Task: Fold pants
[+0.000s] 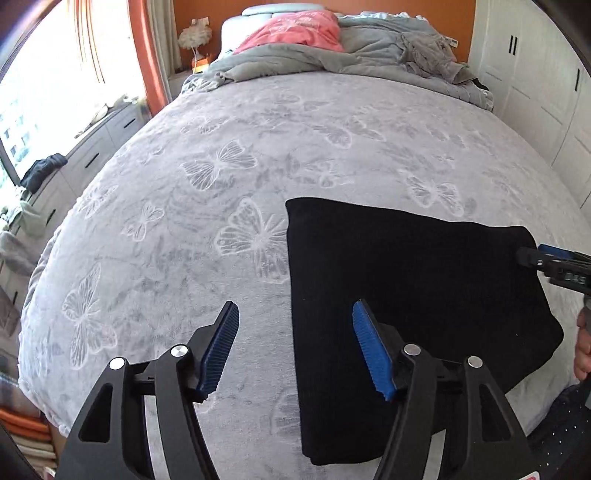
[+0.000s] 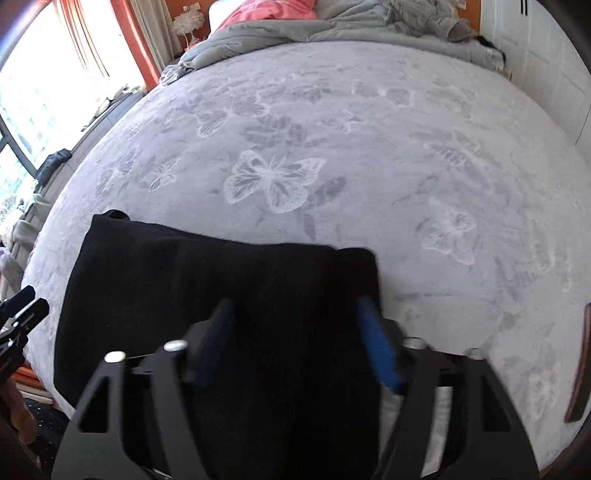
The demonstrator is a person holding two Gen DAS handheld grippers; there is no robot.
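Black pants (image 1: 413,295) lie folded in a flat rectangle at the near edge of a bed with a grey butterfly blanket (image 1: 258,147). My left gripper (image 1: 295,314) is open and empty above the pants' left edge. In the left wrist view my right gripper (image 1: 532,254) shows at the far right, at the pants' right corner. In the right wrist view the pants (image 2: 207,280) lie under my right gripper (image 2: 295,314), whose jaws stand wide apart over the cloth, slightly blurred. My left gripper (image 2: 22,306) shows at the left edge there.
A rumpled grey duvet (image 1: 332,59) and a pink pillow (image 1: 295,29) lie at the bed's head. A low dresser (image 1: 85,155) with clothes stands along the window at the left. White wardrobe doors (image 1: 546,92) stand at the right.
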